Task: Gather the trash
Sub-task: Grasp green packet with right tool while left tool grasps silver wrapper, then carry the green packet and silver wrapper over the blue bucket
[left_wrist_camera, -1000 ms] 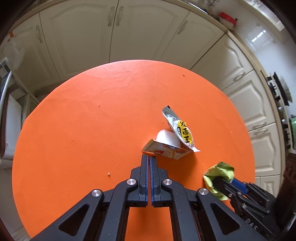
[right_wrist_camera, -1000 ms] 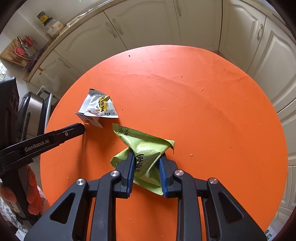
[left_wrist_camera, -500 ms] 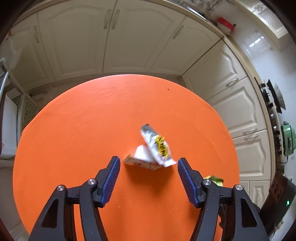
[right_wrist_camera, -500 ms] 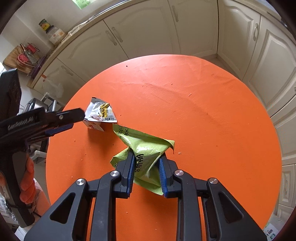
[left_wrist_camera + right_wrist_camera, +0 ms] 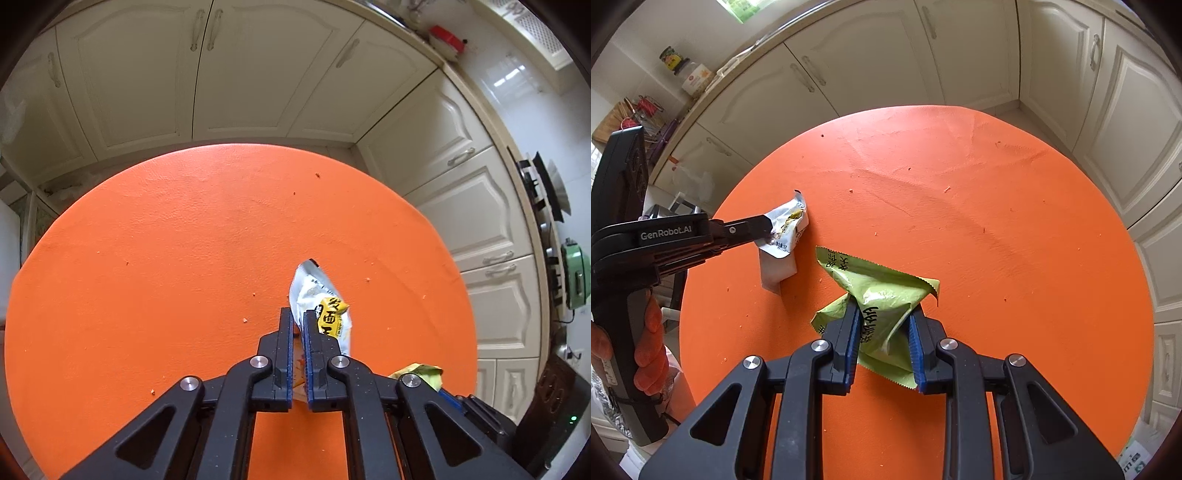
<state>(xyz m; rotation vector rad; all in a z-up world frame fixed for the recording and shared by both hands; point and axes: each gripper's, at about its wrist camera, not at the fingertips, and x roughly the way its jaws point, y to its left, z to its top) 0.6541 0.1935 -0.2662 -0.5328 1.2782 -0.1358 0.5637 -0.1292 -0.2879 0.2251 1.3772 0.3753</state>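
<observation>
We are seeing a silver-and-white snack wrapper [image 5: 320, 306] with a yellow label printed in black characters; it is crumpled and standing tilted up off the orange table, its lower end pinched, its torn silver top pointing away. In the right wrist view this wrapper [image 5: 786, 229] is hanging above a small white piece [image 5: 777, 269] standing on the table just below it. Nearby, a crumpled lime-green wrapper [image 5: 882, 306] with black print and serrated edges is being held off the surface.
</observation>
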